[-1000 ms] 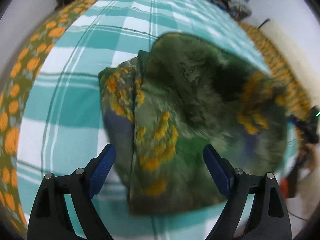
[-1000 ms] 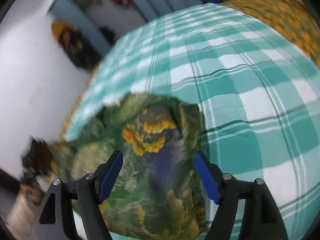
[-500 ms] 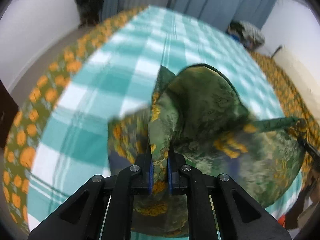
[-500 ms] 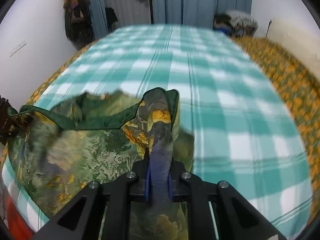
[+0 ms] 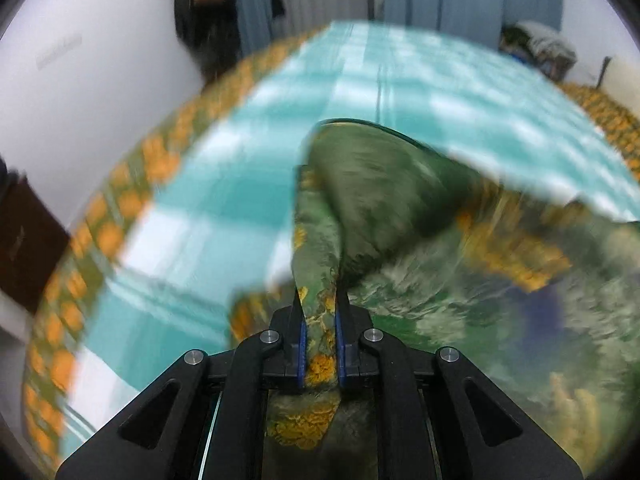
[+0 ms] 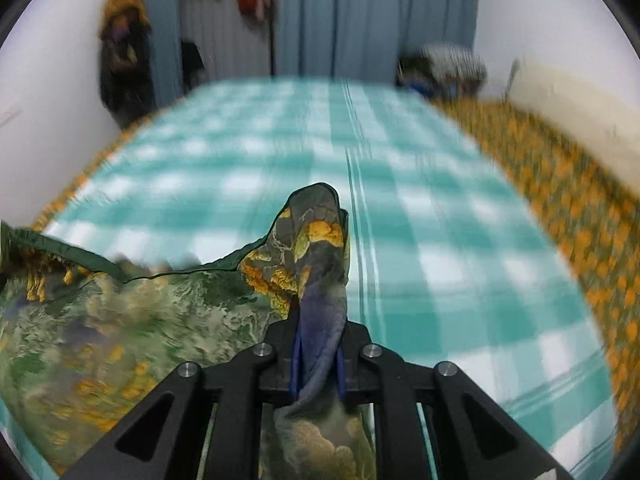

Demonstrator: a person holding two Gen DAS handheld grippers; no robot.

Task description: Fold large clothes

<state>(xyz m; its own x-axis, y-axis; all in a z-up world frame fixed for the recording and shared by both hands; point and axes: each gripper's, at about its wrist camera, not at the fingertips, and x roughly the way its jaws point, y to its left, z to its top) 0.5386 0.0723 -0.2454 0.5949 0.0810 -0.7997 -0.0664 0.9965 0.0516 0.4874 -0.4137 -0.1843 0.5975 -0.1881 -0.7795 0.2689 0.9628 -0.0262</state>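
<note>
Two grippers each pinch a bunch of one green cloth (image 5: 384, 192) printed with orange and blue. The left gripper (image 5: 319, 320) has its jaws nearly together, blue pads pressed on a narrow fold of the cloth that rises between them and runs up to a peaked, dark-edged corner. From that fold the cloth spreads to the right in the left view, blurred, lifted above the bed (image 5: 224, 200). The right gripper (image 6: 318, 344) is likewise clamped narrow on a twisted tuft, bluish at the pads and orange-patched higher up, ending in a rounded tip. In the right view the cloth (image 6: 152, 320) fans out to the left, its dark hem sagging in a line toward the picture's left edge.

Under the cloth lies a teal and white checked sheet (image 6: 440, 240) over the bed, with an orange-flowered cover (image 6: 580, 220) showing along both sides. Beyond the bed's far end hang blue curtains (image 6: 360, 16), with a heap of things (image 6: 448, 64) by the right corner and dark clothes (image 6: 124, 56) hanging on the left wall.
</note>
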